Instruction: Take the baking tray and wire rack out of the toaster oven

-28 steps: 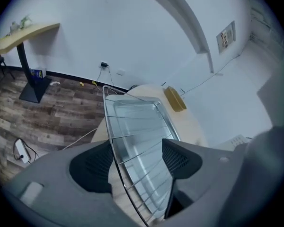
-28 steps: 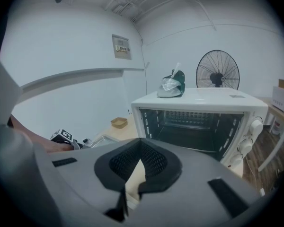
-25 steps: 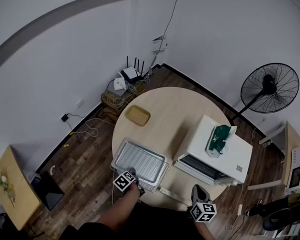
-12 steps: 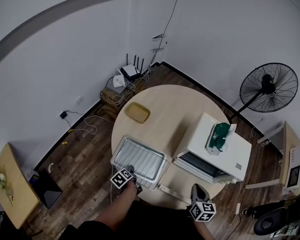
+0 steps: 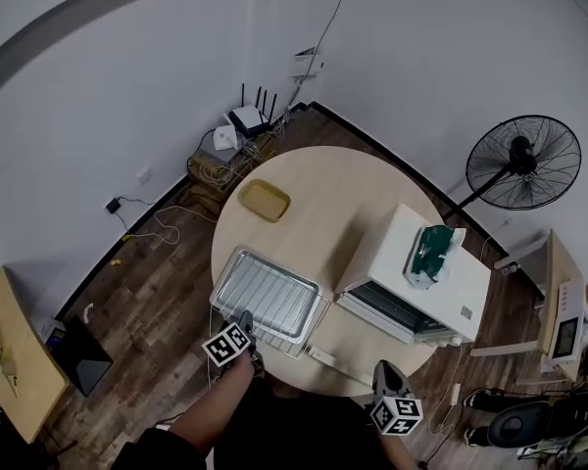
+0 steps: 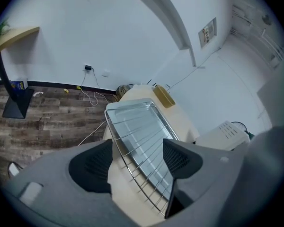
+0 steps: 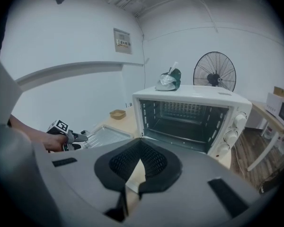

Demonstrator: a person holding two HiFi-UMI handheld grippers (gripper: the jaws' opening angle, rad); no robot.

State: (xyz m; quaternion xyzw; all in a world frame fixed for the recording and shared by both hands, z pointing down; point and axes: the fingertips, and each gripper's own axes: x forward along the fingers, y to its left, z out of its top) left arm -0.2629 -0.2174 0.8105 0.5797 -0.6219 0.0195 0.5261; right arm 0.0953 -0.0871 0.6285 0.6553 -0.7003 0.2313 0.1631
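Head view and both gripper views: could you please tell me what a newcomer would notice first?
The white toaster oven stands on the right of the round table with its door hanging open. On the table's left, the wire rack lies on the baking tray, and the left claw is open at their near edge.

Overhead and low views sharing tray (image 5: 260, 284)

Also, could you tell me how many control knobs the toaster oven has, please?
3. They sit in a column on the right front panel of the toaster oven: top knob, middle knob and bottom knob. None appears hidden.
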